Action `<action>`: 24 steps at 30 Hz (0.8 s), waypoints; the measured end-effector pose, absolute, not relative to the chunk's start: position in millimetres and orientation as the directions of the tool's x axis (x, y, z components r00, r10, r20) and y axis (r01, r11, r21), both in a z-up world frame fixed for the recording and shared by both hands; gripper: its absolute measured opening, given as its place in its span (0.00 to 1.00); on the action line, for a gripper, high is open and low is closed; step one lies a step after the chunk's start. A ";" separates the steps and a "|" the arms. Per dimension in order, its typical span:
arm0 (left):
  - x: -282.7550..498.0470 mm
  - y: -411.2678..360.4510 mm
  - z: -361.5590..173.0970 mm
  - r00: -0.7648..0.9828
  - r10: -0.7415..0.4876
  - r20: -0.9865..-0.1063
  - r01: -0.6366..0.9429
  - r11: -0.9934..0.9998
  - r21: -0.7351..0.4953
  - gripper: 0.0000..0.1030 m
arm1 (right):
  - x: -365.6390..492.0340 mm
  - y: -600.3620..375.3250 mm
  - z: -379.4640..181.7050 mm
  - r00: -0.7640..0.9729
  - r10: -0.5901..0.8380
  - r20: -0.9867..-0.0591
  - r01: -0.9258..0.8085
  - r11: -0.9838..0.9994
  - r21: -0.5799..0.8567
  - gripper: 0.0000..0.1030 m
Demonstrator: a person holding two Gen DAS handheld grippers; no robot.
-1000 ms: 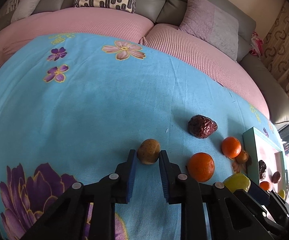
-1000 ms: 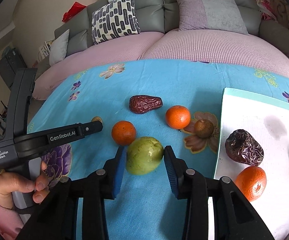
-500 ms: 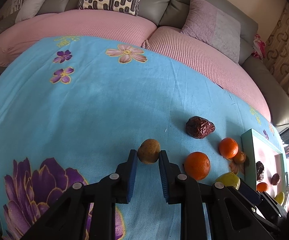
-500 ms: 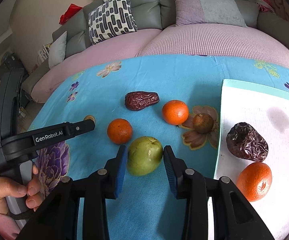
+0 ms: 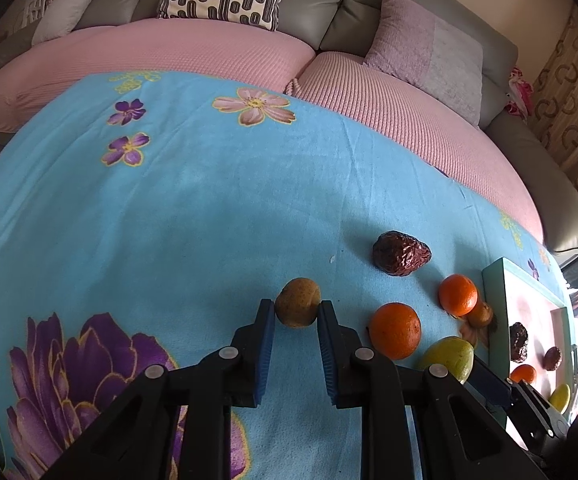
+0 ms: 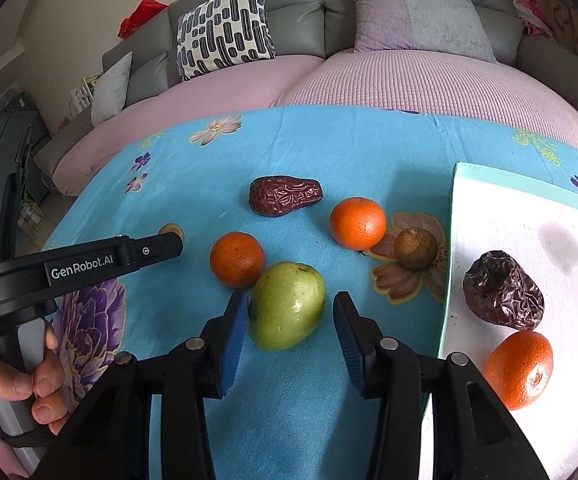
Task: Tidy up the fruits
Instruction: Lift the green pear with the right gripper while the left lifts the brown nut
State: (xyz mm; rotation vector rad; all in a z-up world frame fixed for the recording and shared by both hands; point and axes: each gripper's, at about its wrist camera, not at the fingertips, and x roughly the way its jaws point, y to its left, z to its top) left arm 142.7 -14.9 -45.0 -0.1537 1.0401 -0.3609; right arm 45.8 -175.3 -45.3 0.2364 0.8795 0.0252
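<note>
Blue pads of our left gripper (image 5: 296, 320) are touching a small brown fruit (image 5: 297, 307), seemingly clamped. Our right gripper (image 6: 289, 334) is straddling the green pear (image 6: 287, 305), right pad not yet touching; we're centring before squeezing. White tray (image 6: 529, 216) lying right, partly cut off.

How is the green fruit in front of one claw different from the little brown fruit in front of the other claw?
The green fruit is bigger, smooth and shiny; the brown fruit is smaller, dull and speckled. The green fruit sits in the right claw with a gap on its right side; the brown fruit fills the narrower left claw with both pads at its sides. Both rest on the blue flowered cloth.
</note>
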 end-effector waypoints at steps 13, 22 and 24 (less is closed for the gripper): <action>141.7 -14.2 -42.5 0.462 -0.359 -0.811 0.218 0.932 -0.289 0.23 | 47.7 -172.6 -47.4 0.630 0.084 -0.772 0.081 0.982 0.173 0.42; 133.0 -9.9 -17.3 0.516 -0.369 -0.773 0.229 0.929 -0.291 0.23 | 40.9 -172.7 -31.2 0.676 0.087 -0.732 0.070 0.981 0.180 0.42; 128.6 -8.5 -6.0 0.537 -0.376 -0.755 0.238 0.926 -0.292 0.23 | 36.6 -173.1 -22.5 0.696 0.082 -0.713 0.067 0.981 0.179 0.42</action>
